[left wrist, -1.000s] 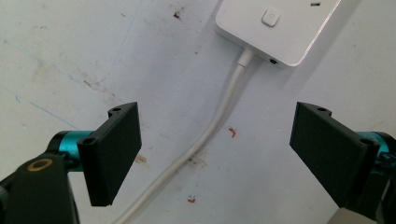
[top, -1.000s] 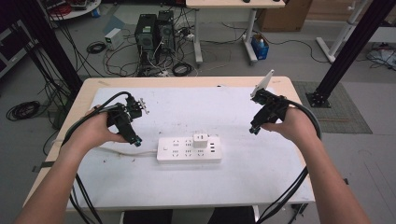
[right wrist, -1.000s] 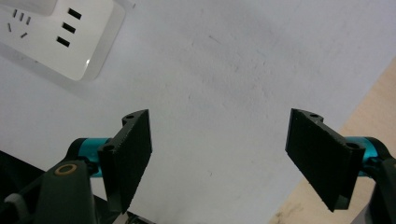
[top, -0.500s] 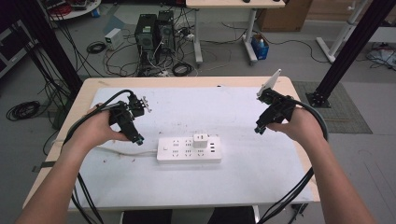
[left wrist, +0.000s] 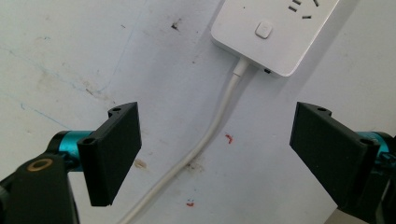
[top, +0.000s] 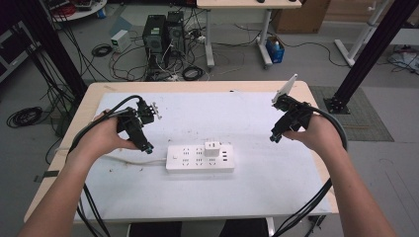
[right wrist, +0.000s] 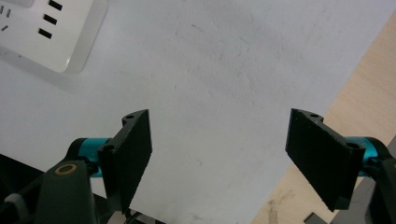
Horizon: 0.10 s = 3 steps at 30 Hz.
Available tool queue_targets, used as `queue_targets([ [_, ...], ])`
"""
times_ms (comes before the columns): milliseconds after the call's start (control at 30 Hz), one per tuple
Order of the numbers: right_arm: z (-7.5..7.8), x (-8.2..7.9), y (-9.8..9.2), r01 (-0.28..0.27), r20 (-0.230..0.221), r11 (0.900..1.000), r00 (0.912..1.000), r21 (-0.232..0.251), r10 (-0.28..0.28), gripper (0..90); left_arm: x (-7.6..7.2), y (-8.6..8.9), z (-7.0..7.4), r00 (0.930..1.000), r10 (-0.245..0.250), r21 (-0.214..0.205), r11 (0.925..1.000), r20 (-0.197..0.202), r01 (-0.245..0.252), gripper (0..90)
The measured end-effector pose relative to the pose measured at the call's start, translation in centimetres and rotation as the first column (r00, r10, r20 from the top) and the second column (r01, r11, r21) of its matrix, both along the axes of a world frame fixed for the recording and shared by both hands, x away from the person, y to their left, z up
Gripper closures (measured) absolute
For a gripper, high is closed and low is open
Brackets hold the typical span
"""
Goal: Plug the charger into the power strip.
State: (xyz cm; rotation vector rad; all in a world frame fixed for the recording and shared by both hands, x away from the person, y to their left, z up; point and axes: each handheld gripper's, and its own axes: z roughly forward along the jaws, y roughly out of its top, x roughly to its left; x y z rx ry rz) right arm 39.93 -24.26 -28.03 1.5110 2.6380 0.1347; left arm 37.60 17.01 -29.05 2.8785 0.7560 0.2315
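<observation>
A white power strip (top: 200, 159) lies on the white mat in the middle of the table, with a white adapter (top: 213, 147) plugged into it. My left gripper (top: 146, 147) hovers just left of the strip, jaws open, pointing down. Between its open jaws (left wrist: 217, 119) I see the strip's switch end (left wrist: 273, 32) and its white cable (left wrist: 212, 133) running along the mat. My right gripper (top: 273, 138) hangs to the right of the strip and apart from it. It is open (right wrist: 219, 123) over bare mat, and a corner of the strip (right wrist: 56, 28) sits at the upper left.
The white mat (top: 257, 187) covers most of the wooden table (top: 207, 86); the wooden edge (right wrist: 369, 102) runs close to my right gripper. Black cables trail from both grippers over the table's front. Computer towers (top: 160, 32) and cables lie on the floor behind.
</observation>
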Motion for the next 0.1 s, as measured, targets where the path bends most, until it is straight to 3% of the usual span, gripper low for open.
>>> queue_targets([
  [100, -0.07, -0.01, 0.02, -0.004, 0.002, 1.0, 1.0, 0.001, 0.004, 22.3, -0.01, 0.0, -0.06, 1.0, 0.001, -0.001, 1.0, -0.002, -0.001, 16.6],
])
